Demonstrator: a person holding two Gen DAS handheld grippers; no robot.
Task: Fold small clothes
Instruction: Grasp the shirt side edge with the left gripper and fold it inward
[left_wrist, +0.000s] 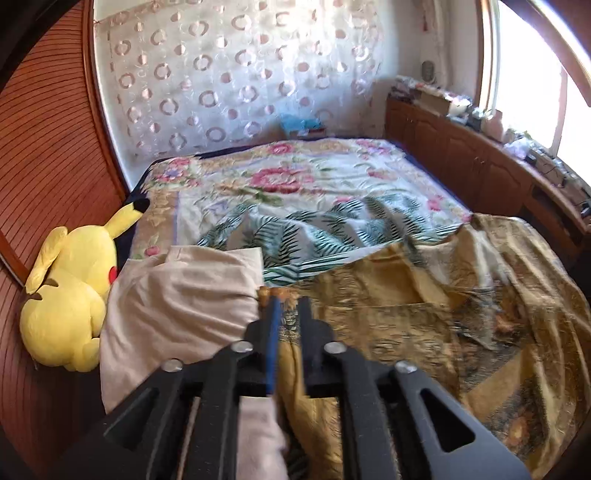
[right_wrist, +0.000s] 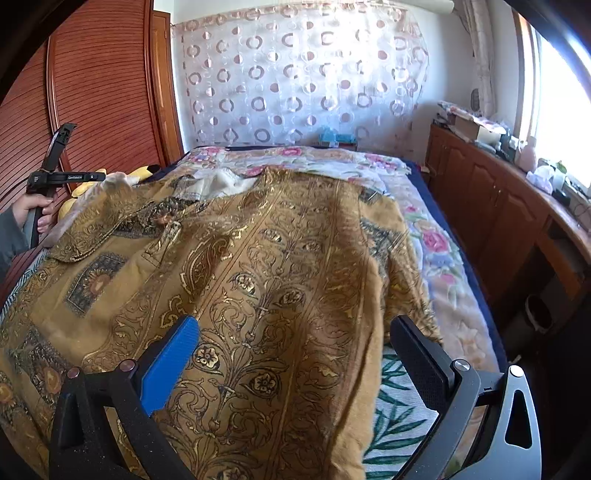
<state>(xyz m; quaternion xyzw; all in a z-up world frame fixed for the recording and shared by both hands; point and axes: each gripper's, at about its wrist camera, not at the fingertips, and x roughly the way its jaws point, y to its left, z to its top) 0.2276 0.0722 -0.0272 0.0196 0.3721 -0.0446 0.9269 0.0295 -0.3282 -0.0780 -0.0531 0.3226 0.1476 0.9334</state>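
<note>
A mustard-gold patterned garment (right_wrist: 266, 266) lies spread over the bed, raised at its left side; it also shows in the left wrist view (left_wrist: 424, 302). My left gripper (left_wrist: 288, 299) is shut on an edge of this garment, which bunches between its fingers. In the right wrist view the left gripper's body (right_wrist: 55, 173) is held up at the far left by a hand. My right gripper (right_wrist: 295, 332) is open wide just above the garment's near part, its blue pad (right_wrist: 170, 362) and black pad (right_wrist: 417, 362) either side of the cloth.
A palm-leaf print cloth (left_wrist: 314, 229) and a beige cloth (left_wrist: 177, 295) lie on the floral bedspread (left_wrist: 295, 173). A yellow plush toy (left_wrist: 70, 299) sits at the bed's left edge by the wooden wardrobe (left_wrist: 44, 166). A wooden cabinet (right_wrist: 498, 206) with clutter runs along the right.
</note>
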